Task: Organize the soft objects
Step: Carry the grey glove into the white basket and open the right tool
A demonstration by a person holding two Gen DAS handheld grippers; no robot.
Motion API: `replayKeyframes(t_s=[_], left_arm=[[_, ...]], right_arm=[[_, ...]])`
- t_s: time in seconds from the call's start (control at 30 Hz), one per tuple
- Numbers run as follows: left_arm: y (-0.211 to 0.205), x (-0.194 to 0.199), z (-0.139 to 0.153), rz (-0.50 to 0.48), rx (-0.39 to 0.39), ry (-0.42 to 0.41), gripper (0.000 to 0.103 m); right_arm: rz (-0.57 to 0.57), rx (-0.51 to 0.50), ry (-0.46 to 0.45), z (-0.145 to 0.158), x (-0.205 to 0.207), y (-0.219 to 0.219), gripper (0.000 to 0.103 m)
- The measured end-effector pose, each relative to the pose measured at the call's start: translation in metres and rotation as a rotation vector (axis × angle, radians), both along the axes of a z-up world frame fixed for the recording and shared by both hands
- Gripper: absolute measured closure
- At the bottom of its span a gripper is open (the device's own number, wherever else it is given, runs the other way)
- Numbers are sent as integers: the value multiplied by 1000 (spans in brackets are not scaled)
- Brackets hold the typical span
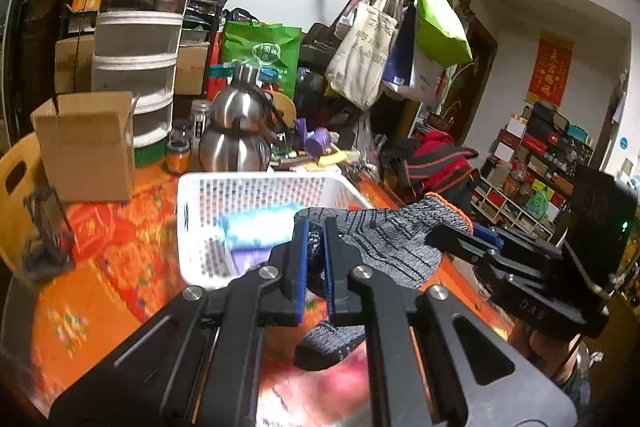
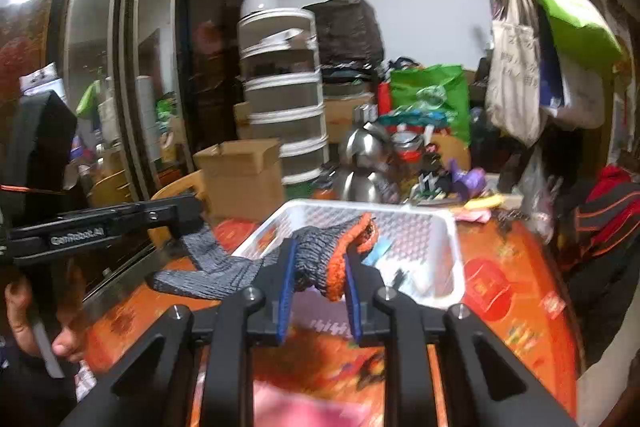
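Observation:
A grey knitted glove (image 1: 392,243) with an orange cuff (image 2: 340,267) hangs stretched between both grippers above the orange tablecloth. My left gripper (image 1: 316,231) is shut on its finger end, and part of the glove dangles below the jaws. My right gripper (image 2: 320,253) is shut on the bunched cuff end. In the right wrist view the left gripper (image 2: 188,223) appears at the left, a hand below it. Just behind the glove stands a white perforated basket (image 1: 248,183) holding blue and purple soft items (image 1: 256,231). A pink cloth (image 2: 304,407) lies on the table below.
A cardboard box (image 1: 88,143), two steel kettles (image 1: 236,131), a jar (image 1: 178,155) and a stack of white containers (image 1: 140,39) crowd the table's far side. A coat rack with bags (image 1: 400,39) stands behind. A wooden chair back (image 1: 16,179) is at the left.

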State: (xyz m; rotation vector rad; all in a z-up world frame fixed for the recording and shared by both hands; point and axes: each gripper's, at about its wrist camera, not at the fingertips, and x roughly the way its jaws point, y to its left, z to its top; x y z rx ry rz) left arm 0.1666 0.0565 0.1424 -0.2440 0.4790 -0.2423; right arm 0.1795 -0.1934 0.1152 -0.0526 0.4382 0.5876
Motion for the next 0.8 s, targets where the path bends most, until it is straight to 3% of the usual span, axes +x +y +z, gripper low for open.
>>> replayKeyframes(t_s=[0.17, 0.43, 0.57, 0.8], left_arm=[[3, 67, 18, 53, 30, 51, 97], [9, 174, -14, 130, 59, 190, 97], [6, 199, -37, 145, 73, 233, 97], [4, 220, -86, 176, 107, 302, 96]], right_arm=[[-46, 9, 23, 12, 59, 7, 82], [-95, -37, 129, -28, 154, 25, 83], [-111, -57, 187, -59, 184, 29, 82], [-130, -109, 227, -91, 201, 32, 80]])
